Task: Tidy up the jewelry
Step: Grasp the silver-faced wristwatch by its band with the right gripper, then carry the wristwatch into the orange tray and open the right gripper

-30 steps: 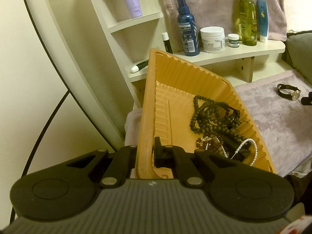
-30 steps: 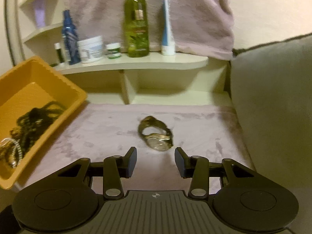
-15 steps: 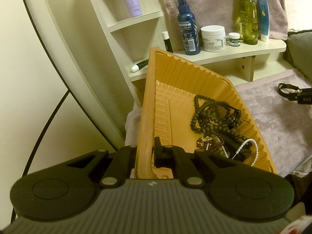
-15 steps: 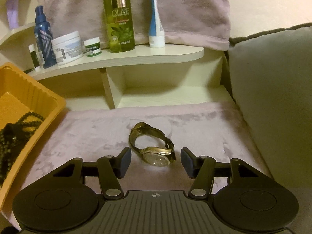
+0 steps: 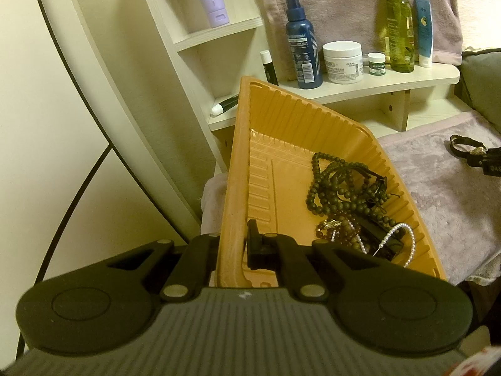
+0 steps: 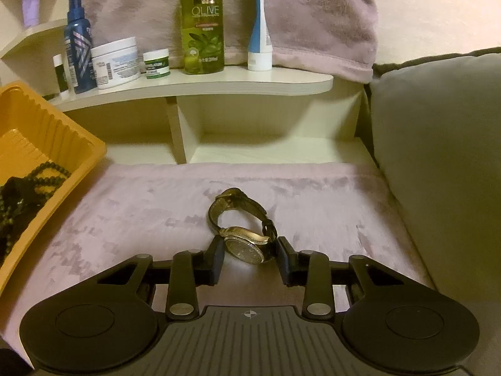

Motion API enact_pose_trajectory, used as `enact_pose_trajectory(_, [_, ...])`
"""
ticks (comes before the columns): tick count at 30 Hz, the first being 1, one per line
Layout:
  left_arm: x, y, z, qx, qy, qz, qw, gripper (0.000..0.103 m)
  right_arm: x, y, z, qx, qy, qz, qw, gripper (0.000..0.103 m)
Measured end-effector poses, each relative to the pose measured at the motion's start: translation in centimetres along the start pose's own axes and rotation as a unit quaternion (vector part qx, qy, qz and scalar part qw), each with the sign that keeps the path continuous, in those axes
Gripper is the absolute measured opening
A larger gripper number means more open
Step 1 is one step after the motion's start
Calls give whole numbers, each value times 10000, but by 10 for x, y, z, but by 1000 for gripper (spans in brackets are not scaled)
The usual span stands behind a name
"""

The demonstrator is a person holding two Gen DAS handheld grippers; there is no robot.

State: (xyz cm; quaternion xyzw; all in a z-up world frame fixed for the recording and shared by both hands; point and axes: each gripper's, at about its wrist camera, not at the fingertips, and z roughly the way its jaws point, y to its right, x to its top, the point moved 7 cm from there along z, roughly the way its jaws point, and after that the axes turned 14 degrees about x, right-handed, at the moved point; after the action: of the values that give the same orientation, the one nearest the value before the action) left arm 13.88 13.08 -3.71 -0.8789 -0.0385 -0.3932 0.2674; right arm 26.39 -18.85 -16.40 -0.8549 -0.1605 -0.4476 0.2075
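Shelving with bottles and jars fills the background of the left wrist view, w/ a mauve cloth (image 5: pixel 438 194) spread below it. Nothing here has shifted over the last sec: the tray (image 5: pixel 281 131) is held tilted at the same angle, its near rim pinched in the left gripper (image 5: pixel 233 247), jaws shut tight on the rim wall, one finger outside, one inside. Beads (image 5: pixel 341 185) and a pearl strand (image 5: pixel 404 235) are piled inside the tray, toward its right wall. Well right of the tray, at the frame edge, the watch (image 5: pixel 466 148) is seen on the cloth, now w/ a dark fingertip of the right gripper against it, which was further off a sec ago. So the tray is judged to be kept ready as the drop-off.

Cloth and pale shelf are seen again in the right wrist view, grey cushion to the right of the cloth. Change here: the right gripper (image 6: pixel 250 253) has been brought fwd and slightly down to the watch (image 6: pixel 244 244), and its jaws have just been closing, w/ the watch case between them. Pads are seen right at both sides of the case; contact looks made, approx. half open width, but firm squeeze can't be confirmed. Strap loop stands up behind the case. Watch is right of the tray (image 6: pixel 62 144), apart from it, not yet lifted. Pick-up phase is judged nearly done; transfer into tray remains.
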Motion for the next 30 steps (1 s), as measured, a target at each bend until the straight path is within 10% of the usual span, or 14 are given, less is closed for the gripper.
enact_pose_trajectory(30, [2, 1, -5, -17, 36, 9, 10000, 4, 40, -116, -36, 1468, 300, -368, 9880, 35])
